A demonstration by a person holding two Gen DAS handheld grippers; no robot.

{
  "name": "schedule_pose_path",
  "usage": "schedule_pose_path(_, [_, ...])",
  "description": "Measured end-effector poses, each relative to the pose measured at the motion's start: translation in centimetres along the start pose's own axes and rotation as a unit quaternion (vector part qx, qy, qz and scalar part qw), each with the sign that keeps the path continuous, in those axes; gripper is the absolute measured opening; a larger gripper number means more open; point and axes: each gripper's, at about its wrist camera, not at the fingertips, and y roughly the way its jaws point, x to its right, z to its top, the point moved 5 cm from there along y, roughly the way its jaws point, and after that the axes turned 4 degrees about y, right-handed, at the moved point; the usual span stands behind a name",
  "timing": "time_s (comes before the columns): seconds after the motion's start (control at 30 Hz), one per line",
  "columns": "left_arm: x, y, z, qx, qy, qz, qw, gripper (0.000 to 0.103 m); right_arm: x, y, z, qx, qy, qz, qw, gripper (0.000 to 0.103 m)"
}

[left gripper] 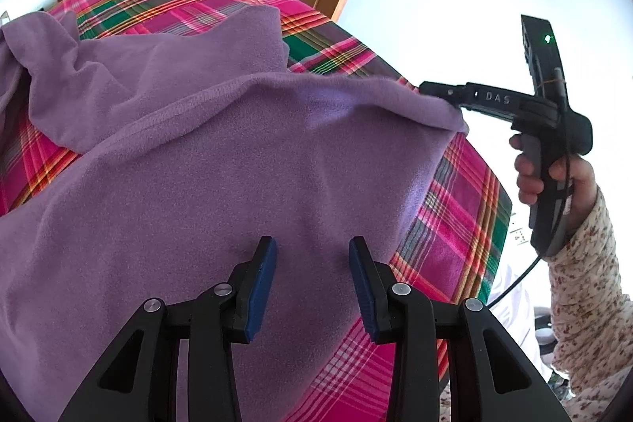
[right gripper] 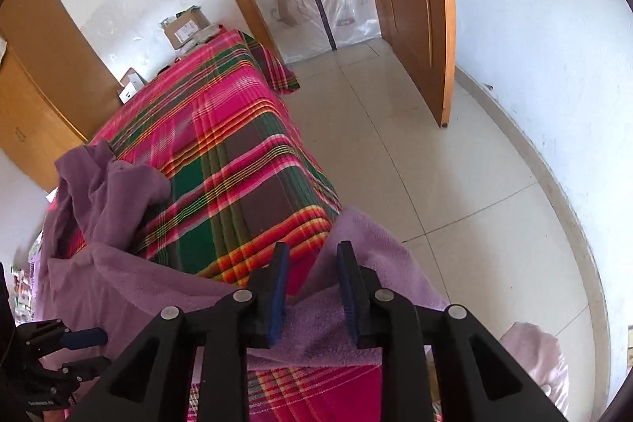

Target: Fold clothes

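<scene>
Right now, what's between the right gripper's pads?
A fold of the purple fleece lies between the right gripper's open jaws, pads not pressing it. Below shows the plaid bedcover. Seen in the right wrist view.

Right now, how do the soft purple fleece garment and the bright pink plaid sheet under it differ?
The purple fleece garment is one plain colour; the pink plaid sheet is striped with green, orange and brown. The garment lies rumpled, with a corner hanging past the bed's edge; the sheet is spread flat across the bed. The garment looks fuzzy and thick, the sheet thin and smooth. The garment covers only the near end; the sheet covers the whole bed. Both are fabric.
</scene>
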Motion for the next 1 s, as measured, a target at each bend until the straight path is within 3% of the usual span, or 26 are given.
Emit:
schedule_pose_path(0.17, [-0.1, -0.1, -0.1, 0.002, -0.002, -0.004, 1.0000, 0.040, -0.3, -0.1, -0.3, 0.000, -0.014, -0.016, 1.000, 0.028])
schedule_pose_path(0.27, [-0.3, -0.2, -0.2, 0.004, -0.006, -0.008, 0.9999, 0.040, -0.3, -0.1, -0.2, 0.000, -0.018, -0.027, 0.999, 0.008])
schedule_pose_path(0.4, [-0.2, -0.1, -0.1, 0.005, -0.009, -0.011, 0.9999, 0.040, -0.2, -0.7, 0.4, 0.018, -0.021, -0.034, 0.999, 0.004])
schedule_pose_path(0.67, [-0.2, 0.0, -0.1, 0.005, -0.009, -0.009, 0.9999, 0.040, 1.7, -1.3, 3.7, 0.079, 0.034, -0.059, 0.995, 0.003])
schedule_pose_path(0.8, [-0.3, -0.1, -0.1, 0.005, -0.008, -0.009, 0.9999, 0.040, 2.1, 0.2, 5.1, 0.077, 0.048, -0.063, 0.994, 0.003])
schedule_pose_path(1.0, [-0.3, 0.0, 0.1, 0.003, -0.010, -0.011, 0.9999, 0.040, 2.0, 3.1, 6.0, 0.055, 0.032, -0.103, 0.993, 0.003])
